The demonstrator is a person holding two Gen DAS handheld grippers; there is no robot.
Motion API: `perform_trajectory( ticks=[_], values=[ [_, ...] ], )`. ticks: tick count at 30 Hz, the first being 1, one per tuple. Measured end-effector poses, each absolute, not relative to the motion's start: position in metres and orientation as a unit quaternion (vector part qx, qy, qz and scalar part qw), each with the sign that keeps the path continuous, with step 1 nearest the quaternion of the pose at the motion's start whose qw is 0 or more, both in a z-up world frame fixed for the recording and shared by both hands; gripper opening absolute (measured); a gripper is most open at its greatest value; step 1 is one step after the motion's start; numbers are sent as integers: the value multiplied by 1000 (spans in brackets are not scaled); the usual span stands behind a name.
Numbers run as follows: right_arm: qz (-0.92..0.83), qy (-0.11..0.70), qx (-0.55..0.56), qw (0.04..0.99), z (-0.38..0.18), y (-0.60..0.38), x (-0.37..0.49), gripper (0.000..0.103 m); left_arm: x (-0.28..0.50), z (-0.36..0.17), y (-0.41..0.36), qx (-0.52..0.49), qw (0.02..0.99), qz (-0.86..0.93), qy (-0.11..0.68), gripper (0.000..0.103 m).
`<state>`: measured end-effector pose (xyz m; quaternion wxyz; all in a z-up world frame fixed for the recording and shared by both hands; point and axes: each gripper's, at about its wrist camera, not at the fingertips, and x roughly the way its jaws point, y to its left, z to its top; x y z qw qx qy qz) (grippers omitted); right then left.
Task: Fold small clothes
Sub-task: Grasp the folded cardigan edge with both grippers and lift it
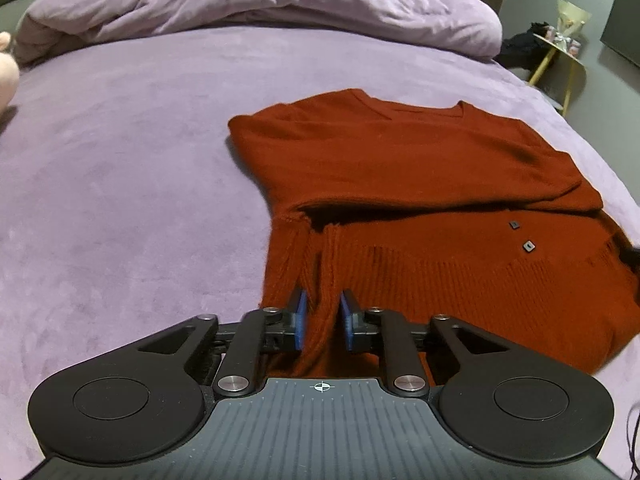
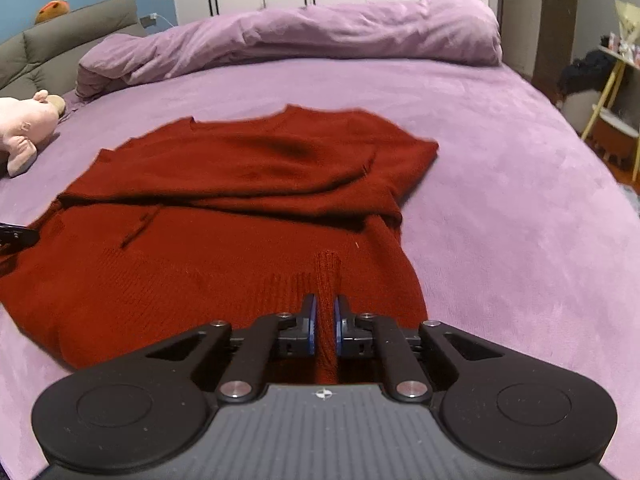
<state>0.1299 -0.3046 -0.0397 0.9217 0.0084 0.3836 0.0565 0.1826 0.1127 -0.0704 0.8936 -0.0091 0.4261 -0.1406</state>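
Observation:
A rust-red knit sweater (image 1: 400, 168) lies on the purple bed, sleeves folded across its body; it also shows in the right wrist view (image 2: 224, 208). My left gripper (image 1: 322, 316) is shut on a pinched ridge of the ribbed hem near the sweater's left corner. My right gripper (image 2: 325, 320) is shut on a pinched ridge of the hem near the right corner. Both hold the hem at the near edge, low over the bed. Two small dark square buttons (image 1: 528, 245) sit on the sweater's lower right. The left gripper's tip (image 2: 16, 236) shows at the left edge of the right wrist view.
The purple bed sheet (image 1: 120, 200) spreads all around. A rolled purple duvet (image 1: 260, 4) lies along the far side. A pink plush toy (image 2: 24, 128) lies at far left. A yellow-legged side table (image 1: 560, 56) stands beyond the bed's right edge.

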Motion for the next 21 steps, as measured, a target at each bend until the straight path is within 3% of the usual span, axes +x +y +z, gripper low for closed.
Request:
perform_trajectory(
  ticks=[10,13,18,19,21],
  values=[
    [42,265,69,961,22,-318,164,7,211,2,131,-113,938,-128,300,8],
    [22,277,77,957,10,-322,201,7,243,-13,123,-110,935,-113,319,8],
    [17,362,85,928,-35,-325,250,8,274,-55,108,-95,912,-102,385,9],
    [18,367,81,927,-39,-325,251,9,273,-59,110,-96,910,-104,390,11],
    [26,372,83,924,-40,-328,250,12,268,-65,117,-100,905,-117,397,28]
  ],
)
